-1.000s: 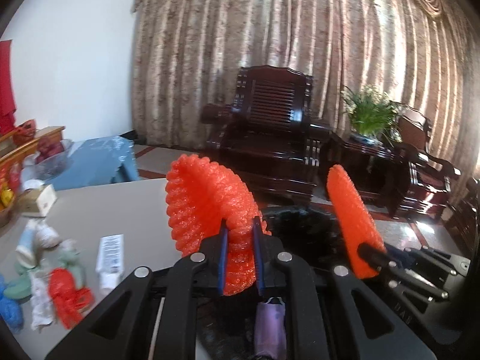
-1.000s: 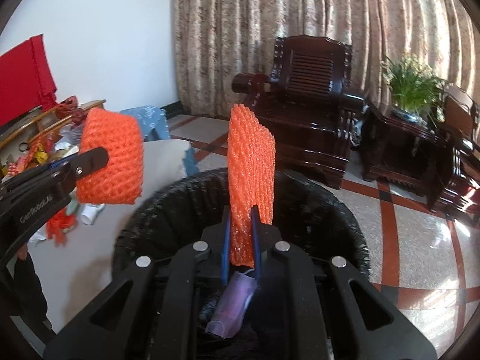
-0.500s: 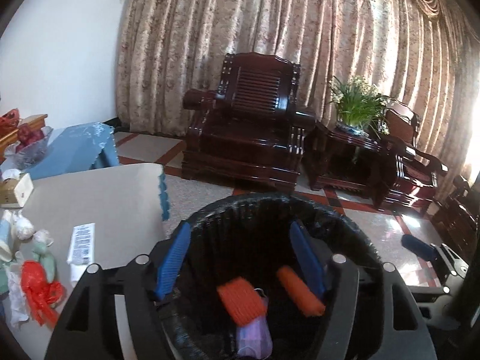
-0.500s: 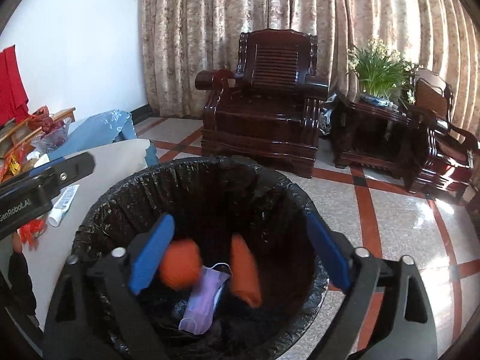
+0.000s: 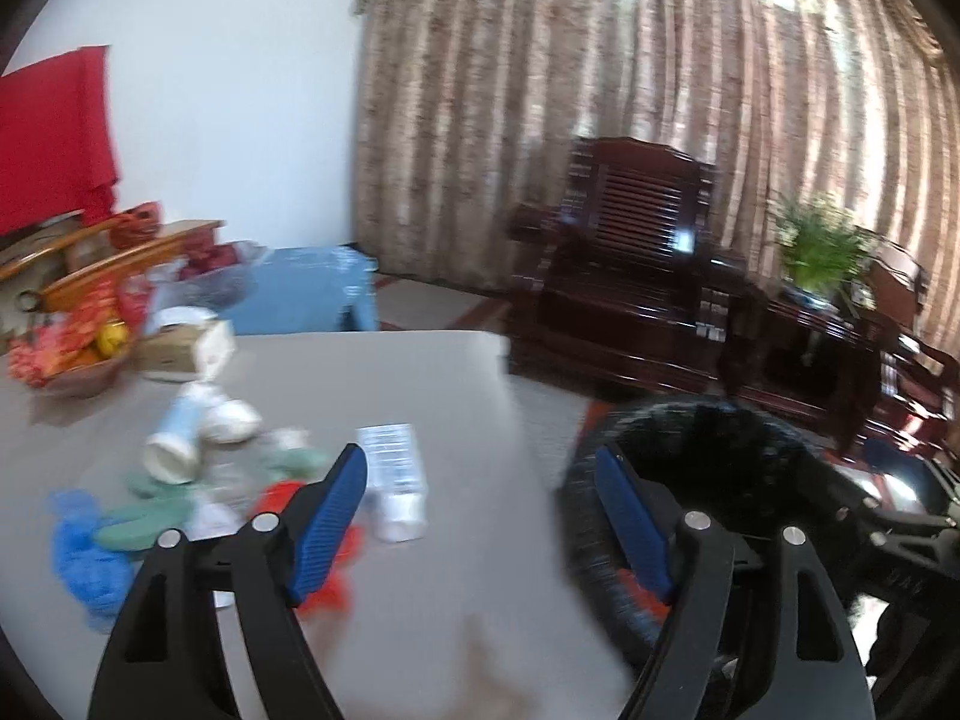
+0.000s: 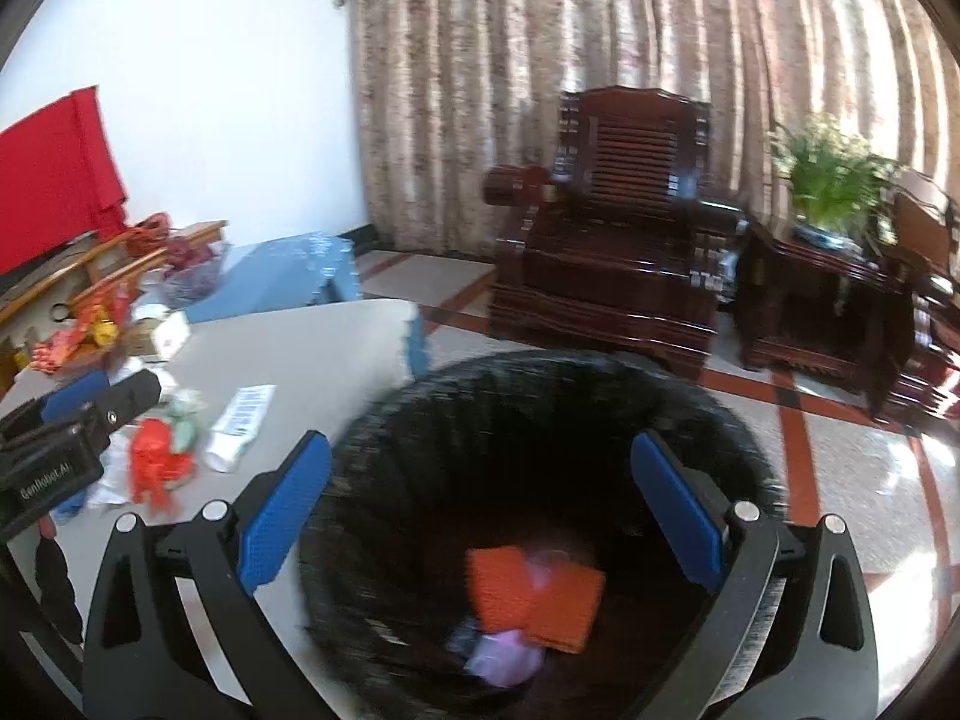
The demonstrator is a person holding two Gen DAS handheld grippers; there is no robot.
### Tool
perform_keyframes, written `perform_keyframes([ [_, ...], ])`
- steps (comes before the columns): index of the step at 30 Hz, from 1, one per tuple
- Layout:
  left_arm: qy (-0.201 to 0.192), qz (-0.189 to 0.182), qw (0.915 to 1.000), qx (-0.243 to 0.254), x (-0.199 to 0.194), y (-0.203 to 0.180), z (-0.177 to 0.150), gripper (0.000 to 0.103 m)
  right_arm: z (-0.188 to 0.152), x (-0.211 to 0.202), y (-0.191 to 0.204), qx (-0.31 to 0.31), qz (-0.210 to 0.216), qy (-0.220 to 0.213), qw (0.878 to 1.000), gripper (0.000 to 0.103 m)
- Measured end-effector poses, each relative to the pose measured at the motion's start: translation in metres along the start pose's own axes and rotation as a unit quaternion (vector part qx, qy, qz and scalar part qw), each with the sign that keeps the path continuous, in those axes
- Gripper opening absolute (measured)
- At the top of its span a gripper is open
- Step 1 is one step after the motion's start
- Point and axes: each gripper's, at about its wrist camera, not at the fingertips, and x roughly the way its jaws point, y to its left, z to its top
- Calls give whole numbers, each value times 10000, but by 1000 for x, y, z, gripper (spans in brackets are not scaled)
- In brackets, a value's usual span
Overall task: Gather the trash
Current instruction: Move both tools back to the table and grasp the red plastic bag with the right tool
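A black-lined trash bin (image 6: 420, 420) stands beside the grey table (image 5: 372, 372). Two orange foam nets (image 6: 534, 594) and a purple mask (image 6: 504, 654) lie inside it. My right gripper (image 6: 480, 516) is open and empty above the bin. My left gripper (image 5: 480, 522) is open and empty over the table's right edge; it also shows in the right wrist view (image 6: 72, 420). Trash lies on the table: a white tube (image 5: 393, 480), a red wrapper (image 5: 282, 498), a pale blue cup (image 5: 177, 432), green scraps (image 5: 144, 522) and blue scraps (image 5: 84, 552). The bin also shows in the left wrist view (image 5: 720, 456).
A basket of fruit and packets (image 5: 72, 348) and a tissue box (image 5: 186, 348) sit at the table's far left. A blue stool (image 5: 306, 294), dark wooden armchairs (image 6: 612, 252) and a potted plant (image 6: 834, 180) stand beyond on the tiled floor.
Both grippers opened and dropped their orange foam nets into the bin. The left gripper has since swung left over the table; the right has stayed above the bin.
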Motion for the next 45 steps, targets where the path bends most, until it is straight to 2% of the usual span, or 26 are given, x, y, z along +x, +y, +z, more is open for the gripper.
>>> perform_keyframes([
  [6, -23, 720, 9973, -101, -22, 62, -16, 78, 2, 9, 59, -278, 478, 80, 9984, 98],
  [12, 14, 1421, 9895, -248, -35, 116, -33, 78, -4, 22, 111, -526, 786, 96, 9955, 98],
  [22, 195, 2036, 9768, -628, -33, 184, -56, 78, -17, 50, 188, -891, 1229, 244, 9881, 98],
  [29, 420, 2174, 9709, -917, -20, 216, -67, 78, -22, 77, 214, -1030, 1363, 418, 9844, 97],
  [35, 453, 2227, 9680, -1060, -15, 227, -71, 78, -25, 104, 235, -1150, 1339, 624, 9823, 97],
  [40, 515, 2238, 9667, -1125, -9, 230, -75, 78, -24, 123, 244, -1198, 1366, 827, 9799, 88],
  [42, 537, 2235, 9666, -1134, -7, 231, -76, 78, -23, 129, 247, -1187, 1464, 925, 9777, 80],
  [44, 558, 2217, 9665, -1163, -5, 233, -76, 78, -25, 132, 249, -1232, 1507, 992, 9759, 77],
  [45, 567, 2213, 9664, -1180, -4, 234, -77, 78, -26, 132, 250, -1247, 1566, 1029, 9743, 72],
])
